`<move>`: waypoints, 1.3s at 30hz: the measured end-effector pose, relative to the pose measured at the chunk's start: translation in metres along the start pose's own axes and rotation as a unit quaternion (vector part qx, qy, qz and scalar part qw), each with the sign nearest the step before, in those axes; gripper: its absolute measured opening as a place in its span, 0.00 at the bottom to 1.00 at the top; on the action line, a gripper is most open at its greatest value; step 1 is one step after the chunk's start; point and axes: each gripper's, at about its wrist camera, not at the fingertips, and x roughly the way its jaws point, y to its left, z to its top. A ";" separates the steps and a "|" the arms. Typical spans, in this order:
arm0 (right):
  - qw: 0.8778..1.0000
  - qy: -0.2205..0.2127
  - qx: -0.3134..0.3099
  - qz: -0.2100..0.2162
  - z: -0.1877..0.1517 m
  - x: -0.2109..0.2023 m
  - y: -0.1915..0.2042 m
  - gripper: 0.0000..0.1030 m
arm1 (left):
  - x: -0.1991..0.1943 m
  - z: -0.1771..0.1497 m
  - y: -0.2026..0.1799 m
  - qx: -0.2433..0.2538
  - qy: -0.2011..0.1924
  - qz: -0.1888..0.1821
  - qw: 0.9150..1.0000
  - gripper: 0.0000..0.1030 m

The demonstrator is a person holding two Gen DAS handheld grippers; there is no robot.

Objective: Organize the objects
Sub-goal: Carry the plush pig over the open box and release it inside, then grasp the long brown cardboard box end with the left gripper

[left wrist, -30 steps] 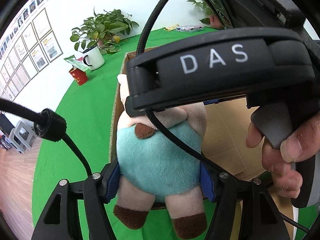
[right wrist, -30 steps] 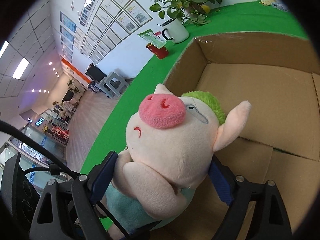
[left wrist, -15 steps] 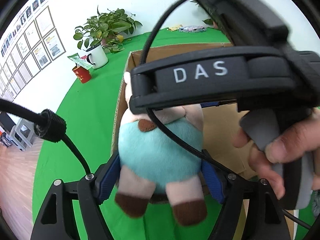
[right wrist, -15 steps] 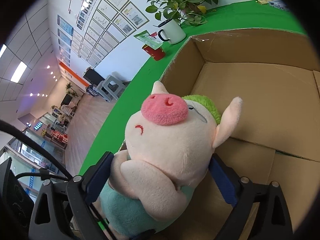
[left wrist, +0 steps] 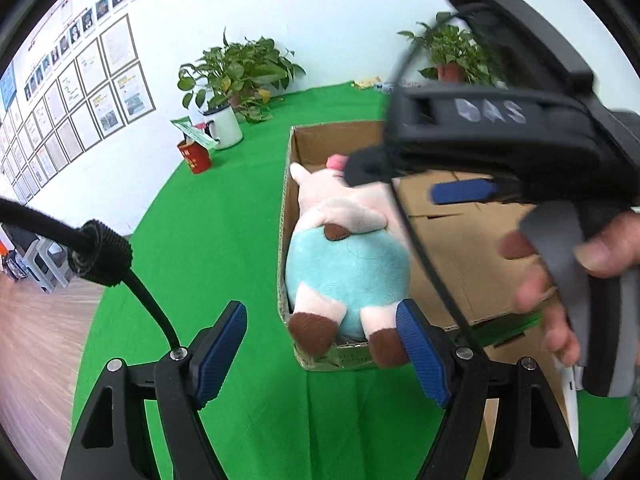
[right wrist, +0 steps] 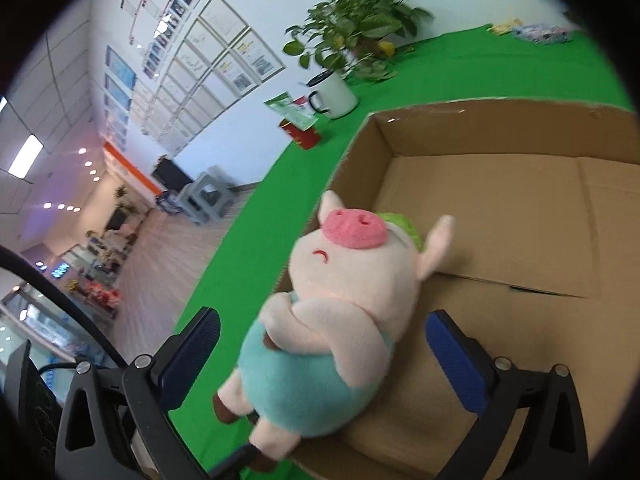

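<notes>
Your left gripper has its jaws spread wide, gripping nothing. Your right gripper is likewise parted, pads clear on both sides. Your right hand wraps its handle, ahead of the left jaws.

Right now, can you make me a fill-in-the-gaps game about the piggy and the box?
The plush pig lies in the cardboard ____.
The pig's snout is ____.
The cloth under the box is ____.
Both the left gripper and the right gripper are ____.

Missing words: box; pink; green; open
</notes>
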 end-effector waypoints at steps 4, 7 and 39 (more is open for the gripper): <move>0.993 -0.049 -0.031 -0.107 -0.024 -0.048 0.008 0.99 | -0.054 -0.032 -0.011 -0.010 -0.030 -0.001 0.999 0.86; 0.968 -0.093 -0.075 -0.222 -0.051 -0.082 0.021 0.99 | -0.086 -0.048 -0.012 -0.028 -0.059 -0.009 0.998 0.94; 0.982 -0.073 -0.101 -0.140 -0.232 -0.160 0.077 0.99 | -0.260 -0.177 -0.058 -0.102 -0.062 -0.140 0.983 0.95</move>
